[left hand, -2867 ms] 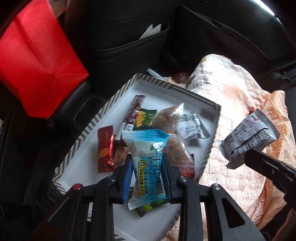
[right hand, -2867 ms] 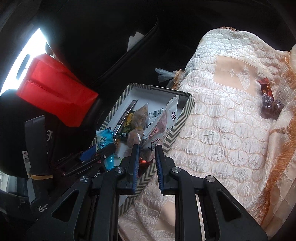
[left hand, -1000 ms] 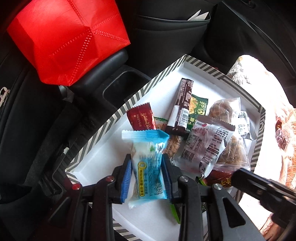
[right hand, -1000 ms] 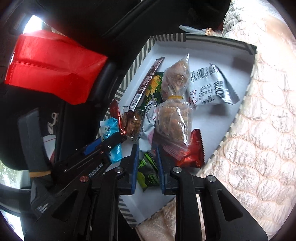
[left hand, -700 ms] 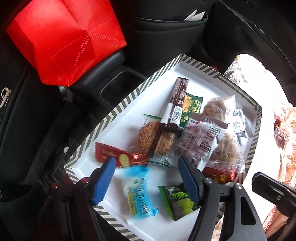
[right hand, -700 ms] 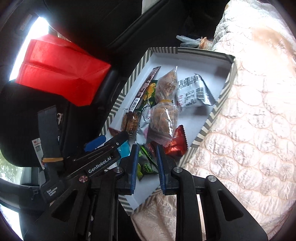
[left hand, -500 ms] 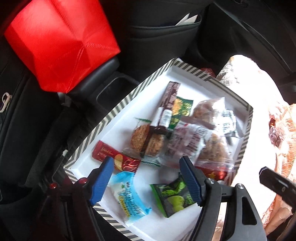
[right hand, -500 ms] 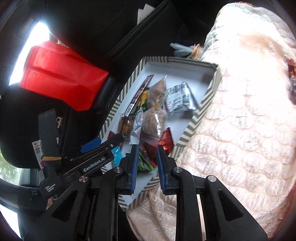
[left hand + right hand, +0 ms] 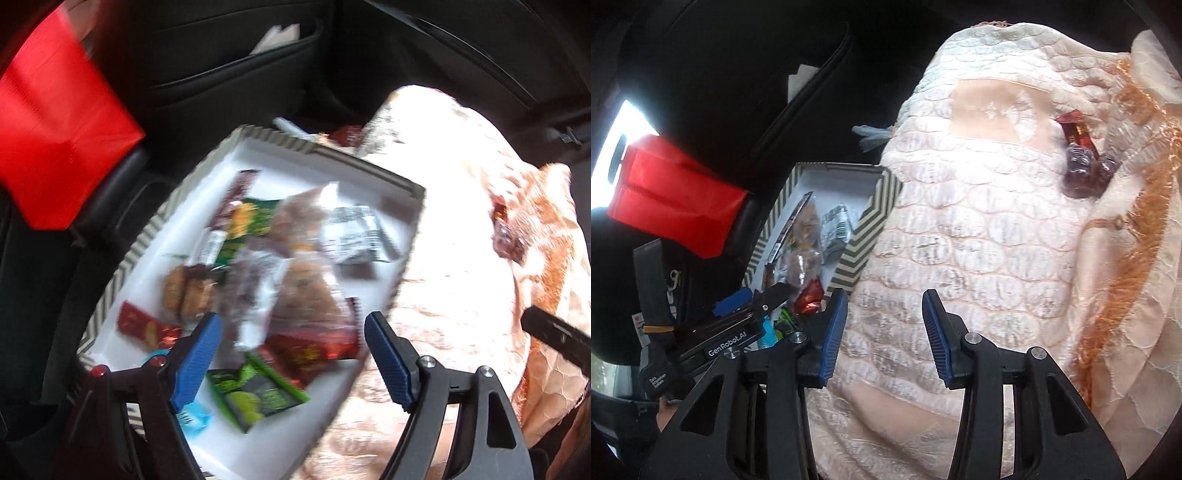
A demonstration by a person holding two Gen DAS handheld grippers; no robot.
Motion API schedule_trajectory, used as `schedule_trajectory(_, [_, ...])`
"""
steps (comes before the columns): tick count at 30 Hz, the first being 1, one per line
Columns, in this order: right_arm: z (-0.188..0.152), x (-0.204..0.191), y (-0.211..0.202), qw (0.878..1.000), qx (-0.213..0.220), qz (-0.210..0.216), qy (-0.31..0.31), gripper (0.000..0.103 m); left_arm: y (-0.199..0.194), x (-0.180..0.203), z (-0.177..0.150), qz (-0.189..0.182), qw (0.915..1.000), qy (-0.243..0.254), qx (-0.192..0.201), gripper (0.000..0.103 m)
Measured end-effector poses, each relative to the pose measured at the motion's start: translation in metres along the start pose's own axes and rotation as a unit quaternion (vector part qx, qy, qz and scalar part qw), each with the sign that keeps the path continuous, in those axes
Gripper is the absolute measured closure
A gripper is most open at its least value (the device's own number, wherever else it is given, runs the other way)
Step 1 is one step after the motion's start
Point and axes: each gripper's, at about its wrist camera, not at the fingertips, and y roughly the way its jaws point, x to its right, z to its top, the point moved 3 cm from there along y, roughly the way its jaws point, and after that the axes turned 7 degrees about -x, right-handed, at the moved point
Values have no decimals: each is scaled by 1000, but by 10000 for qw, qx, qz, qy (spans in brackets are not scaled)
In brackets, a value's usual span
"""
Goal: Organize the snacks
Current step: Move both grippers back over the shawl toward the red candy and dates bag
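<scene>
Left tongs [image 9: 291, 354] apart, just opened further, empty above the snack tray [image 9: 402, 266]. Right tongs [image 9: 884, 336] also just opened, empty, over quilted blanket [image 9: 979, 236].

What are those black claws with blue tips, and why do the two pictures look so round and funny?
Those claws are grippers, like big tongs. A person holds one in each hand and squeezes them to pick things up. Each gripper carries a small wide-eyed camera looking along its fingers, and that bends the picture round.

One picture comes from the left gripper. It looks down into a striped box full of snacks, such as a green packet and a red packet. This picture is smeared.

The other comes from the right gripper. It looks over a pale quilted blanket, where a dark snack pack lies outside the box.

Both grippers have just been opening and hold nothing. A red bag sits beside the box.
</scene>
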Motion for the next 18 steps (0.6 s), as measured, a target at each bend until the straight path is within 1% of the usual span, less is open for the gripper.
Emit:
schedule_trajectory(4, [6,30,-16,9995,113,-187,228,61,1,28,5,-130,9994,314,-12,18])
schedule_trajectory(7, [20,53,-34,9976,320,-410,451,61,3,50,10,-237,9983,534,-42,17])
schedule_trajectory(11, [43,82,-56,9929,579,-667,796,61,8,77,18,-291,9963,809,-78,17])
schedule_trajectory(15, [64,105,-59,9892,597,-868,1024,59,15,97,24,-334,9951,918,-171,17])
schedule_trajectory(16, [70,109,-56,9889,544,-930,1026,56,17,101,25,-340,9948,944,-190,17])
schedule_trajectory(18, [79,116,-46,9879,426,-1078,1033,55,21,108,27,-327,9944,985,-211,17])
